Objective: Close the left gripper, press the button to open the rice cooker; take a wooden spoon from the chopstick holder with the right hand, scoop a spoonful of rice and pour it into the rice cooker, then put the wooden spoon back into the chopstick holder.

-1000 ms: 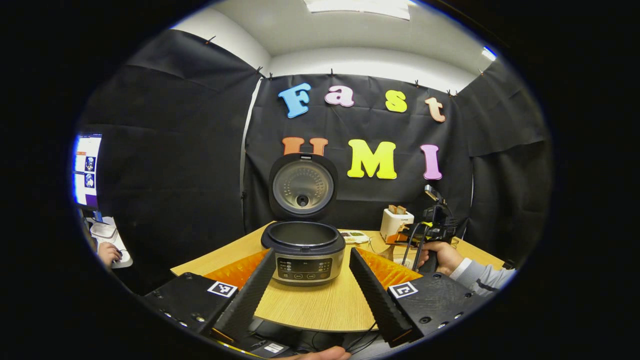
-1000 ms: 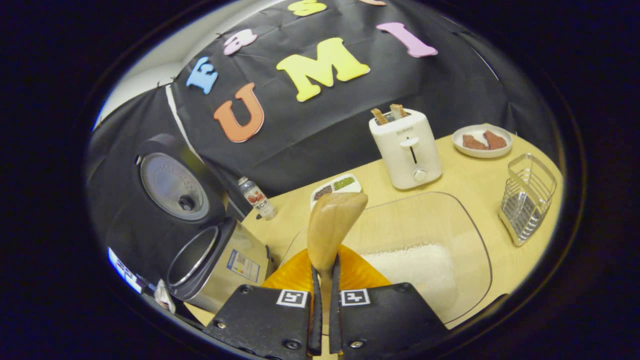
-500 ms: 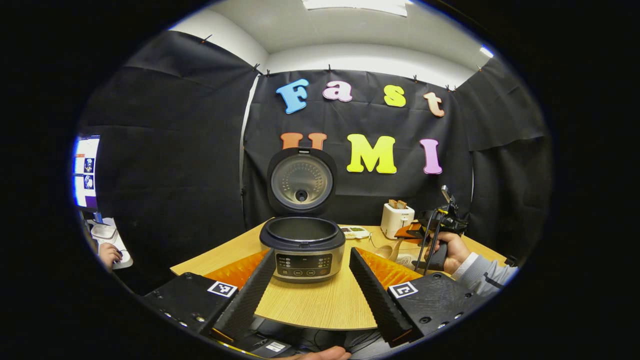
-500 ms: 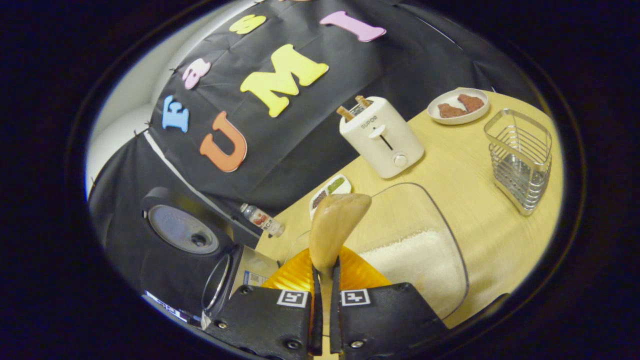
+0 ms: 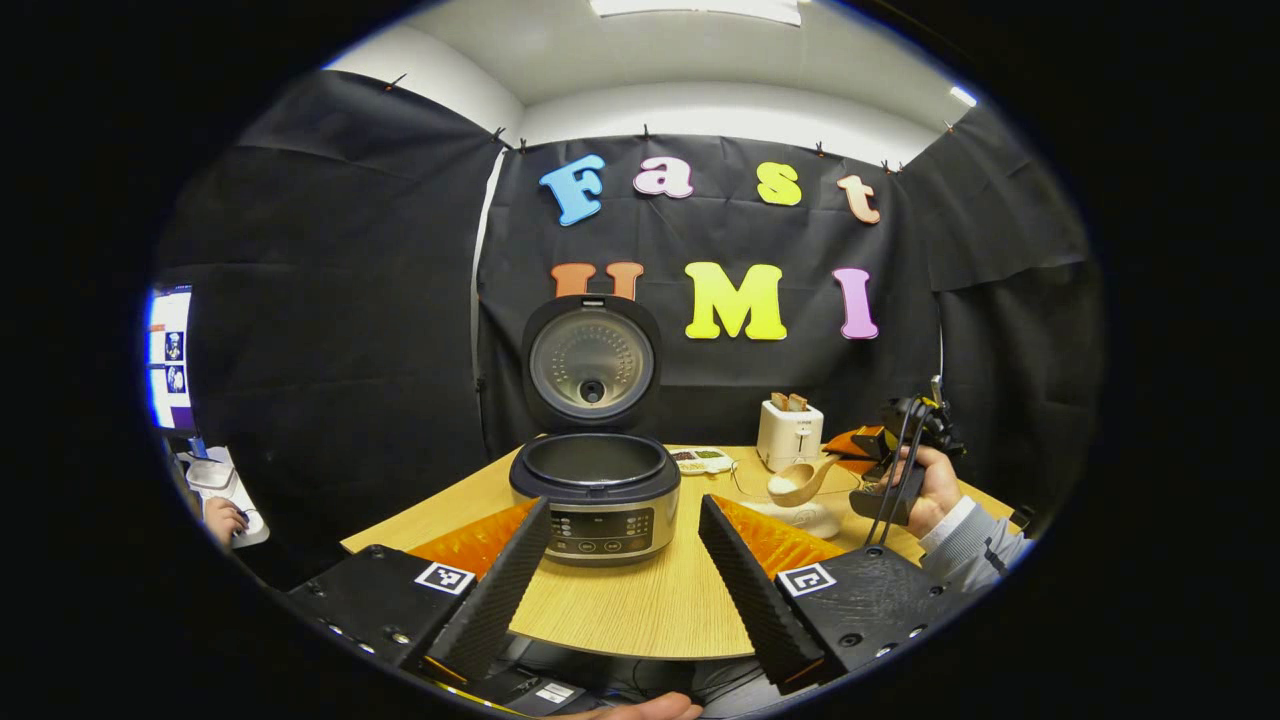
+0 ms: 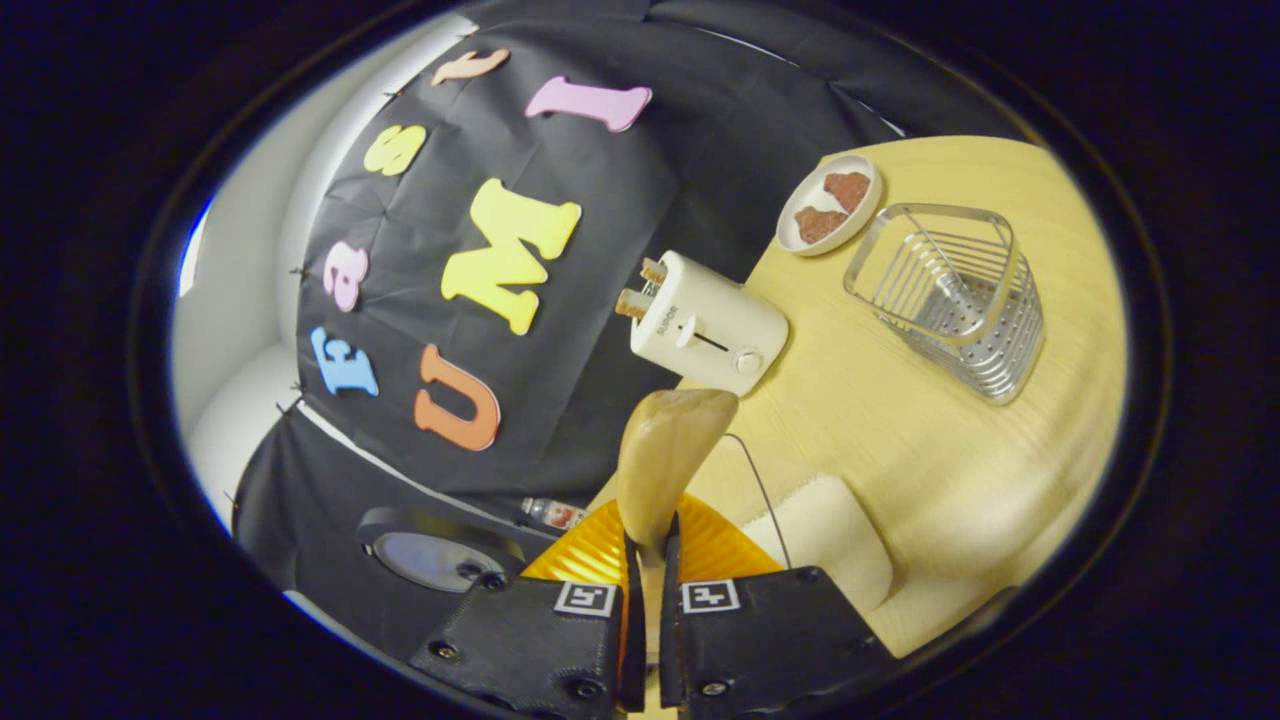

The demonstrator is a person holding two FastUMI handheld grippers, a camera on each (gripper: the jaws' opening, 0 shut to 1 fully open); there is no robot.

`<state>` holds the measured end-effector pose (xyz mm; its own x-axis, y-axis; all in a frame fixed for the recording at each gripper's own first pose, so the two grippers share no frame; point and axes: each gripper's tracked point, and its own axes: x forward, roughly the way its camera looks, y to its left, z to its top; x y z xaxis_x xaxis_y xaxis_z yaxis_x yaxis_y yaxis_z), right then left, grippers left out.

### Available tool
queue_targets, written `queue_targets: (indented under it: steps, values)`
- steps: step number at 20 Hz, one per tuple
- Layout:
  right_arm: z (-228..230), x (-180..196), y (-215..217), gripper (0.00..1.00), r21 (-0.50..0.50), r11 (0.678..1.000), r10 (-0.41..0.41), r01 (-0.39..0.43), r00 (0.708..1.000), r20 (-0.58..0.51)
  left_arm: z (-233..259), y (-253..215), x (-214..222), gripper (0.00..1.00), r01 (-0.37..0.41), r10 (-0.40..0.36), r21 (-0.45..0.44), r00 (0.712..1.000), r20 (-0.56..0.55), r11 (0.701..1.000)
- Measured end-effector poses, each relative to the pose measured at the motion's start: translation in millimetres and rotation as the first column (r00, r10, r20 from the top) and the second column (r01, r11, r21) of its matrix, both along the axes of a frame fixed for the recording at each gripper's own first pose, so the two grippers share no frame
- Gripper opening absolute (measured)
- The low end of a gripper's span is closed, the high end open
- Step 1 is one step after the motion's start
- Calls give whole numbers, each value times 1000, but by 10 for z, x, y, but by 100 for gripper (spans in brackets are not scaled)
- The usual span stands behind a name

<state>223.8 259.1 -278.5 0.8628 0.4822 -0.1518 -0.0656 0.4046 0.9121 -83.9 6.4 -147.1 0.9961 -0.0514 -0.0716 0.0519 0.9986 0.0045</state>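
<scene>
The rice cooker [image 5: 595, 490] stands open on the wooden table [image 5: 640, 600], its lid [image 5: 590, 365] upright. My left gripper [image 5: 622, 503] hovers open in front of it, with nothing between its fingers. My right gripper [image 6: 648, 540] is shut on the handle of the wooden spoon [image 6: 665, 460], which points forward over the clear container of white rice [image 6: 820, 525]. In the left gripper view a hand holds the right gripper [image 5: 880, 450] at the right, the spoon [image 5: 800, 483] just above the rice container [image 5: 805, 518]. The wire chopstick holder [image 6: 950, 290] stands on the table beyond.
A white toaster [image 6: 700, 325] with bread stands by the black wall. A plate [image 6: 828, 203] with brown pieces lies behind the holder. A small bottle [image 6: 555, 513] and the cooker lid [image 6: 435, 555] lie low on the left. A small dish [image 5: 703, 460] lies beside the cooker.
The right gripper has rolled, so its view has turned anticlockwise, and it has moved right, away from the cooker, with the spoon still held. The left gripper stays open and has hardly moved.
</scene>
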Motion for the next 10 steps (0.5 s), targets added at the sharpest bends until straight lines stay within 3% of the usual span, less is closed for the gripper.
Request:
queue_targets:
  steps: [5,10]
  values:
    - [262,-152,11,10,201,979,20,-21,1000,6,142,119,-12,95,-26,26,12,1000,10,1000]
    - [516,-397,241,10,424,901,115,-91,993,-31,156,267,-49,94,-59,58,32,998,35,998]
